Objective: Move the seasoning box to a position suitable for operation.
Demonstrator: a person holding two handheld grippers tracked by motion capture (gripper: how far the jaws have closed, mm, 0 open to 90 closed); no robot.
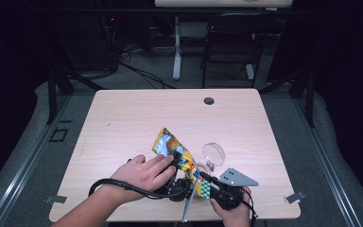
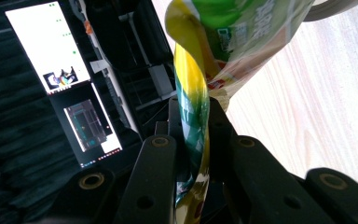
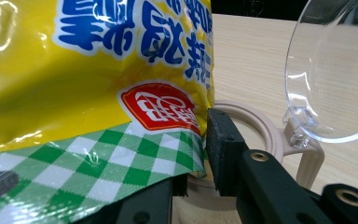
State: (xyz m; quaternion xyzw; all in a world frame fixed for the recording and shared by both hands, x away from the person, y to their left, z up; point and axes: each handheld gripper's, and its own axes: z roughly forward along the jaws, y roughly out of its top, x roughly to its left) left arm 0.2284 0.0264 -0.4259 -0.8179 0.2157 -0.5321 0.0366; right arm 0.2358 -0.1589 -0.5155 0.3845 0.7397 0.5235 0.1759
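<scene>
Forearms and hands enter at the near edge of a pale wood-grain worktop (image 1: pixel 123 118), which has a round grommet hole (image 1: pixel 209 100) near its far edge. Room beyond: dark, grey floor, cables, a white table leg (image 1: pixel 177 52), a black folding chair (image 1: pixel 231 42); lit monitors (image 2: pixel 46 46) appear in the left gripper view.

Left hand (image 1: pixel 142 174): left gripper (image 2: pixel 193 135), fingers clamped on one edge of the yellow snack bag (image 1: pixel 177 153), film pinched and twisted between them.

Snack bag: held just above the worktop's near centre, slanting from upper left to lower right between the two grippers.

Right gripper (image 3: pixel 200 158): fingers clamped on the bag's green-checked end.

Beige jar (image 3: pixel 256 126) with hinged clear lid (image 1: pixel 213 152) open, just beside the bag at right.
</scene>
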